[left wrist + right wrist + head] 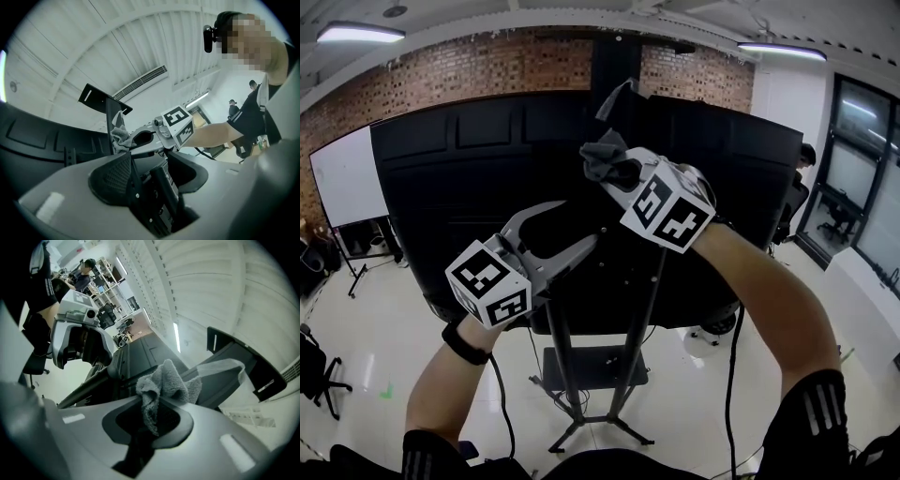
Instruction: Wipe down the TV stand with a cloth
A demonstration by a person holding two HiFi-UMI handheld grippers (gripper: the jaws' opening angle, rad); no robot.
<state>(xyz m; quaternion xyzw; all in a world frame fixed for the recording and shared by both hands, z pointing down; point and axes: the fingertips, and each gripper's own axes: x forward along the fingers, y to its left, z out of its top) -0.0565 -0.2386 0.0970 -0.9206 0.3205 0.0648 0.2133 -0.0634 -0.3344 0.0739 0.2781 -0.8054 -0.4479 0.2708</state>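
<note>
**Brick-walled studio: cloth held at the back of the TV stand**

- Setting: brick wall [516, 61], glossy white floor [384, 347], whiteboard [342, 178] at far left.
- TV [441, 187]: large, black, seen from its rear panel, carried on the TV stand [565, 375], a dark upright frame with splayed legs and a low shelf.
- Right gripper [614, 169]: raised high at the centre of the rear panel, jaws clenched on a grey cloth [164, 383]. The bunched terry fabric spills out above the jaws, just beside the stand's upright post; whether they touch cannot be told.
- Left gripper [572, 225]: lower and to the left, jaws spread wide with nothing between them, clear of the stand.
</note>
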